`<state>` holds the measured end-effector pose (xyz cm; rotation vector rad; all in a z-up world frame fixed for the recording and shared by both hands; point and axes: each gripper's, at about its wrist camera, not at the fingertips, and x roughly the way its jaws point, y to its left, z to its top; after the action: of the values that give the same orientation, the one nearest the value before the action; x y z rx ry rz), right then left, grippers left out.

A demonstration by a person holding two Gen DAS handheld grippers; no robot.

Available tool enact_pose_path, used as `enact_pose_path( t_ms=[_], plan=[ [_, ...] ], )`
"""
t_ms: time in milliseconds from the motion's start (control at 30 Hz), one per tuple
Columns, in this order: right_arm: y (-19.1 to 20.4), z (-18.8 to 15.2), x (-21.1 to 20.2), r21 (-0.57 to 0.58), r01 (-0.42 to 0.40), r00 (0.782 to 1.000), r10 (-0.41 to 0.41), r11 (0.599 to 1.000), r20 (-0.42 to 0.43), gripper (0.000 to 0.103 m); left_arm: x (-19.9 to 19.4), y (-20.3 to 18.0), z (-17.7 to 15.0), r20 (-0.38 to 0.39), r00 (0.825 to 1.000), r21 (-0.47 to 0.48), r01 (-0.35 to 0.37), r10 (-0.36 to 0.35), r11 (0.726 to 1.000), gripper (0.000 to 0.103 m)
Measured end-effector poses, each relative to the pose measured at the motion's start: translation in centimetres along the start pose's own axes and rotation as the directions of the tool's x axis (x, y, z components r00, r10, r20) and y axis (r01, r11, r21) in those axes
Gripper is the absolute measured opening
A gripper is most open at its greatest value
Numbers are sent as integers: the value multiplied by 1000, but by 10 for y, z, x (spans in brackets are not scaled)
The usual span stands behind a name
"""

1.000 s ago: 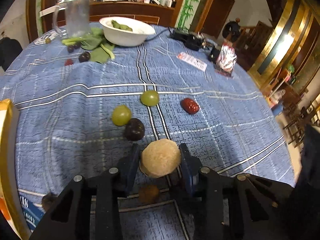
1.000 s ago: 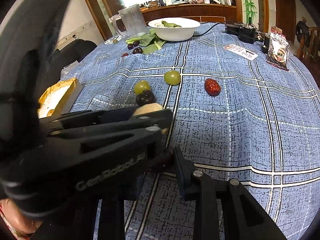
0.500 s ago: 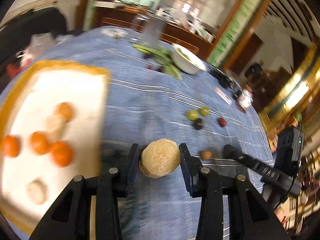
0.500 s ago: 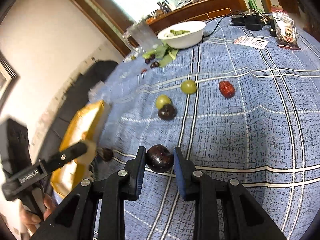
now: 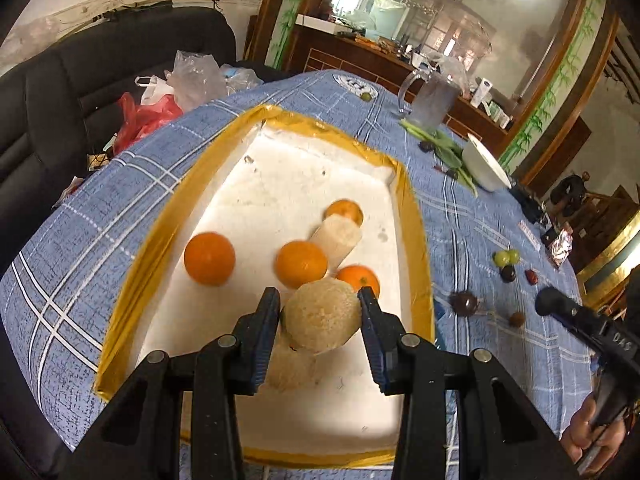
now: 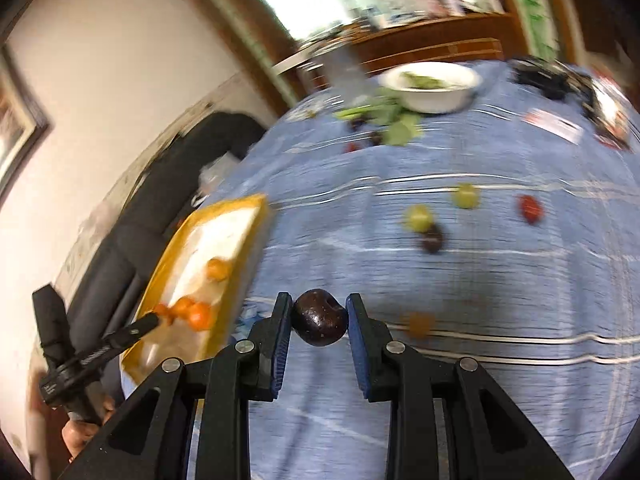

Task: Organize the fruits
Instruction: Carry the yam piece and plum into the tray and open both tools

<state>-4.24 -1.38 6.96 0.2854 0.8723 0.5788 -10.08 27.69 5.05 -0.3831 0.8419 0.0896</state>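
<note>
Left wrist view | left gripper [image 5: 319,314] squeezes round tan fuzzy fruit [image 5: 322,315] above gold-edged white tray [image 5: 416,216] | right gripper [image 6: 319,318] squeezes dark shiny plum [image 6: 319,317] beside tray

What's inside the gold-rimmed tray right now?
The tray holds four oranges and a pale cut chunk leaning between them. Another pale piece lies under the left tongs and their beige fruit, which hide the floor beneath.

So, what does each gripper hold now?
Left gripper: closed on the tan round fruit.
Right gripper: closed on the dark plum.
</note>
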Motion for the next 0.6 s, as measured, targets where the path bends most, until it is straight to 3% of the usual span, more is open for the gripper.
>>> enact_pose_path(
  t_ms=[167,333,600],
  plan=[
    [67,-5,39,-123,-42,997,34,992,-72,30,-2,15,-5,12,999,-1,-49,49,999,39],
    [105,-18,74,-182,-62,992,40,981,-123,30,-3,32,-1,21,997,-47,-67,68,997,39],
    [143,-46,97,-369,42,991,-85,928,-100,31,-2,42,-2,27,998,-75,-55,57,996,39]
  ],
)
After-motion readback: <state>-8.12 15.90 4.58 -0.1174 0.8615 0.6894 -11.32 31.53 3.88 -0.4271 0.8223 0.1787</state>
